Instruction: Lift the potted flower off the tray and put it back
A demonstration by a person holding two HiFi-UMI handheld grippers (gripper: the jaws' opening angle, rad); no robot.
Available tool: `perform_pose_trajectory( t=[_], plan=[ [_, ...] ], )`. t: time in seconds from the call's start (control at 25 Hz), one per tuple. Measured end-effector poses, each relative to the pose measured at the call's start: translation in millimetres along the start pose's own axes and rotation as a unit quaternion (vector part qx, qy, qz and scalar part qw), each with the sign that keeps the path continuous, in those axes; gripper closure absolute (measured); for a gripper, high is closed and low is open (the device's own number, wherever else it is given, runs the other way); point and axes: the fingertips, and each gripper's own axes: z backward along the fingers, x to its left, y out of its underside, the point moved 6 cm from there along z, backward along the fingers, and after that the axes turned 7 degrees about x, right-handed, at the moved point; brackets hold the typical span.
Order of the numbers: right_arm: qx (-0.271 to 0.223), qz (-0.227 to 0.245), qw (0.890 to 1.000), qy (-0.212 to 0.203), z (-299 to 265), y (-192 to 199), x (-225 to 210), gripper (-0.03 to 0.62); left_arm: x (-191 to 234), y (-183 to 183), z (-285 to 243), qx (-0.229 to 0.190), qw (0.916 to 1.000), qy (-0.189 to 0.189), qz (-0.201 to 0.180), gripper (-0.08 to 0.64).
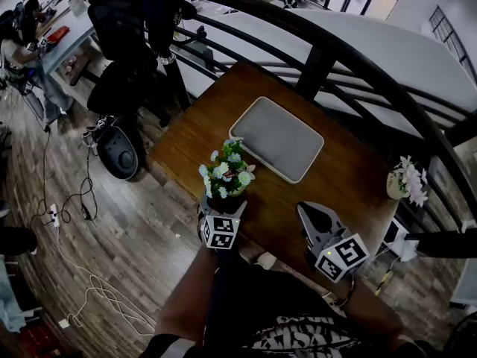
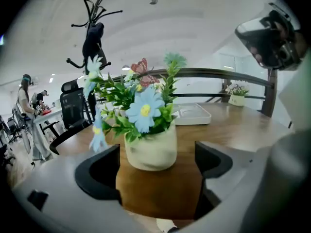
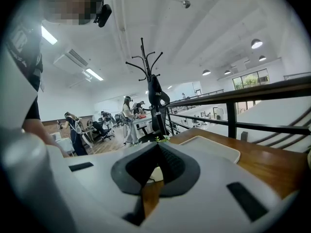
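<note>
The potted flower (image 1: 226, 176), a cream pot (image 2: 150, 148) with blue and white blooms, stands on the wooden table (image 1: 343, 174) near its front left edge, off the tray. The pale rounded tray (image 1: 276, 139) lies empty behind it in the middle of the table, also seen as the tray (image 2: 193, 113). My left gripper (image 1: 223, 206) is open, one jaw on each side of the pot's base with a small gap either side; left gripper (image 2: 156, 155). My right gripper (image 1: 303, 209) hovers over the table's front right, shut and holding nothing; right gripper (image 3: 156, 148).
A second small flower pot (image 1: 405, 180) stands at the table's right edge. A dark curved railing (image 1: 350, 54) runs behind the table. Office chairs (image 1: 123, 21), a coat stand (image 2: 92, 35) and floor cables (image 1: 82, 200) lie to the left.
</note>
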Motion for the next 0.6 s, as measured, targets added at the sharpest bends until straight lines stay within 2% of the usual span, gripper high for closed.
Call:
perform_pose_trajectory(
  t=[0.24, 0.28, 0.36, 0.4, 0.6],
  plan=[
    [-0.008, -0.006, 1.000, -0.005, 5, 9, 2, 0.601, -8, 10, 51, -0.003, 0.9995, 0.003, 0.032, 0.097],
    [-0.007, -0.005, 1.000, -0.005, 4, 12, 2, 0.601, -7, 5, 62, -0.005, 0.9994, -0.002, 0.035, 0.163],
    [0.000, -0.004, 1.000, -0.005, 3, 17, 3, 0.601, -6, -3, 84, -0.014, 0.9990, -0.014, 0.040, 0.361],
    [0.004, -0.005, 1.000, -0.005, 4, 20, 5, 0.601, -7, -6, 93, -0.019, 0.9988, -0.016, 0.042, 0.422],
    [0.023, -0.012, 1.000, -0.002, 11, 32, 15, 0.601, -11, -23, 131, -0.040, 0.9958, 0.009, 0.082, 0.535]
  ],
)
